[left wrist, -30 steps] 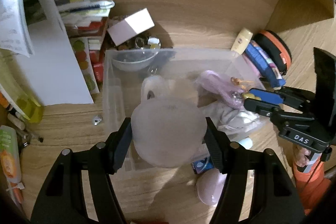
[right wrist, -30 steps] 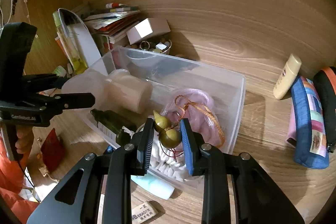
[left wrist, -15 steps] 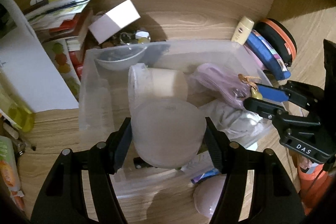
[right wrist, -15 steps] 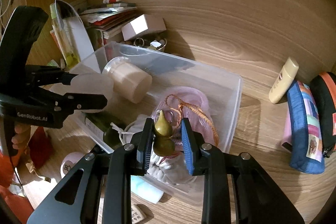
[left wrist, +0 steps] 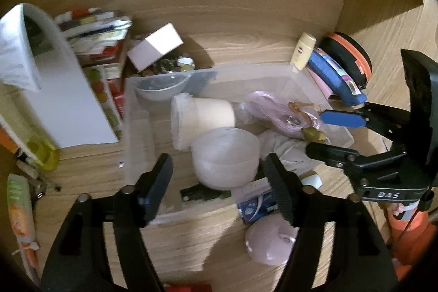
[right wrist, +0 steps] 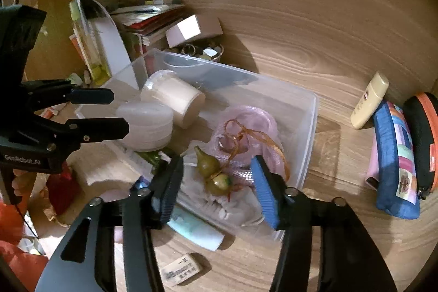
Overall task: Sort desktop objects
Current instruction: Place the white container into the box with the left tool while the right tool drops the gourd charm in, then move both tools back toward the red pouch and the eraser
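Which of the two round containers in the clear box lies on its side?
The cream jar lies on its side; the frosted tub beside it sits flat.

Both wrist views look steeply down from close above the counter (left wrist: 246, 45), toward the back wall. The left view sits left of the right; both share the clear bin (left wrist: 137, 127) (right wrist: 309, 111).
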